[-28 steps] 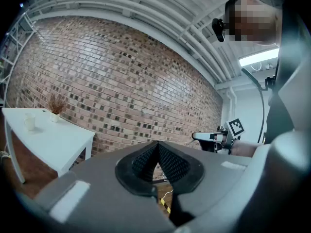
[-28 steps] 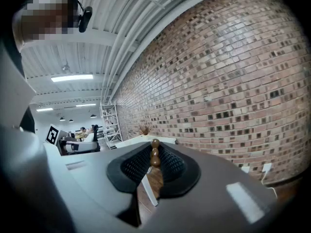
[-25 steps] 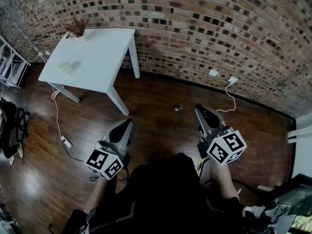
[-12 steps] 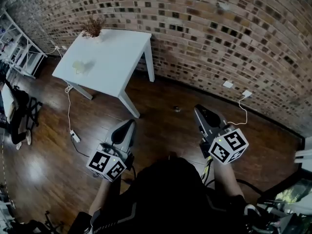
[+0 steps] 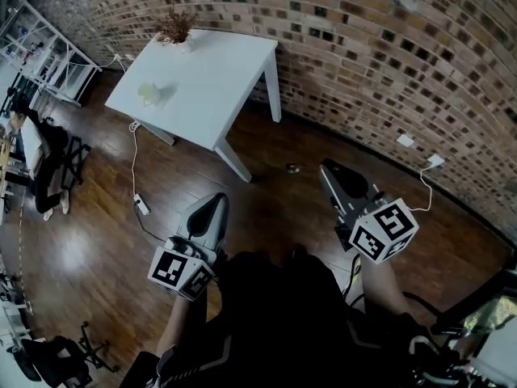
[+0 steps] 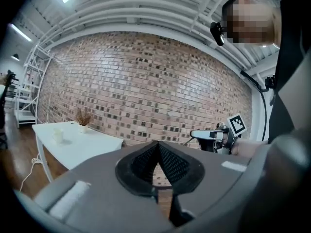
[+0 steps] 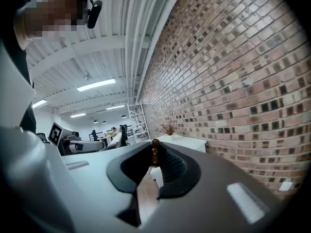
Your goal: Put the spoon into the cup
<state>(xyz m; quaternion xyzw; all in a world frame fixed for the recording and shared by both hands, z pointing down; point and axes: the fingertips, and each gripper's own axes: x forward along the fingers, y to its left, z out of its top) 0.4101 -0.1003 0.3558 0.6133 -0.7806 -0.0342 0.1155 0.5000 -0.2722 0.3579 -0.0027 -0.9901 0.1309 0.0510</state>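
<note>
Spoon (image 7: 154,153), probably, in right gripper (image 5: 331,172); hidden in head view.

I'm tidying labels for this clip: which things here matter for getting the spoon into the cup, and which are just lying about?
For the job: spoon, its brown beaded end clamped in the right tool; pale cup on the white table.
Lying about: dried plant on that table; power strip and small object on the floor; shelving.

We see a white bench (image 5: 212,78) standing far left on the dark wooden floor (image 5: 266,208). On its top a pale cup (image 5: 149,94) sits near the left edge, and a potted dried plant (image 5: 175,29) stands at the far corner, well apart from it.
</note>
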